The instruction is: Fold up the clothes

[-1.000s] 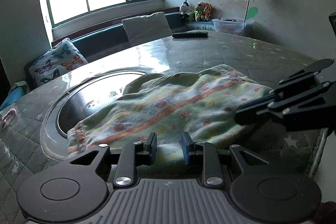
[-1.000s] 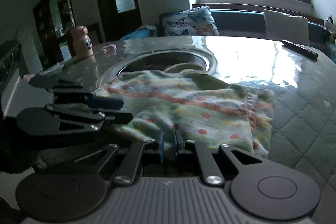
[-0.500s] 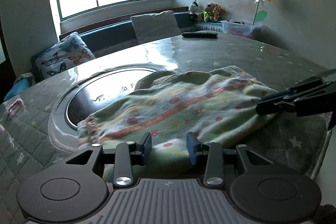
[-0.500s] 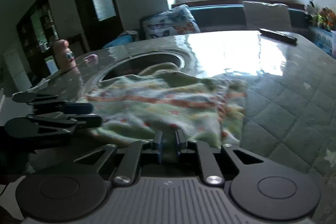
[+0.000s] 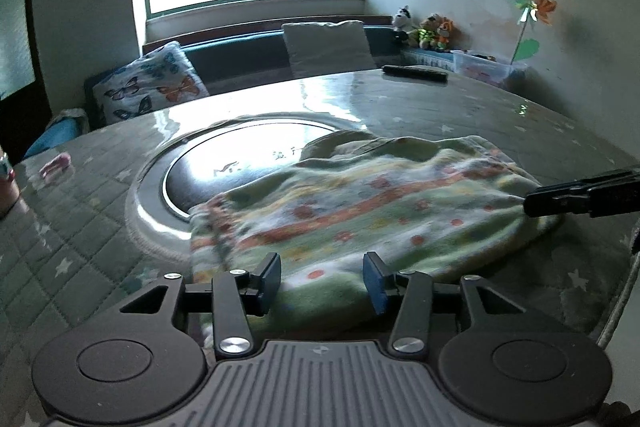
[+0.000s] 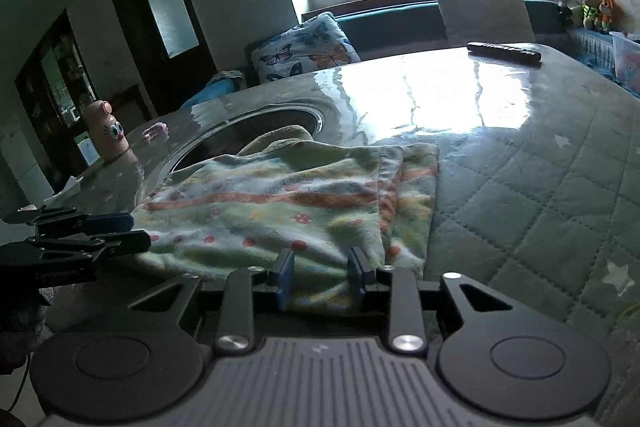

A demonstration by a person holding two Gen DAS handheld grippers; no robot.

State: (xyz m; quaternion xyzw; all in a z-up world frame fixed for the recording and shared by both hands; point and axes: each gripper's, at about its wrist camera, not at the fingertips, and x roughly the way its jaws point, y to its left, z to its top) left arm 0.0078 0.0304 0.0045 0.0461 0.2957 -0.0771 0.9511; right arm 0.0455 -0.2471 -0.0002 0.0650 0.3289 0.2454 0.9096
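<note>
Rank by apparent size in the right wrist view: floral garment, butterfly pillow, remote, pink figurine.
1. floral garment, though it lies nearest the camera
2. butterfly pillow
3. remote and pink figurine: look alike in size, one long, one upright, so no ranking between them.

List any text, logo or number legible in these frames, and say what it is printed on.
Nothing reads in full.
Dark round plate set into the table: pale lettering starting like "M" and some characters, too blurred and glare-washed to read.
Left gripper body, seen from the right wrist: faint embossed word, too dark to read.
Patterned garment, remote control, pink bottle: no readable text.
</note>
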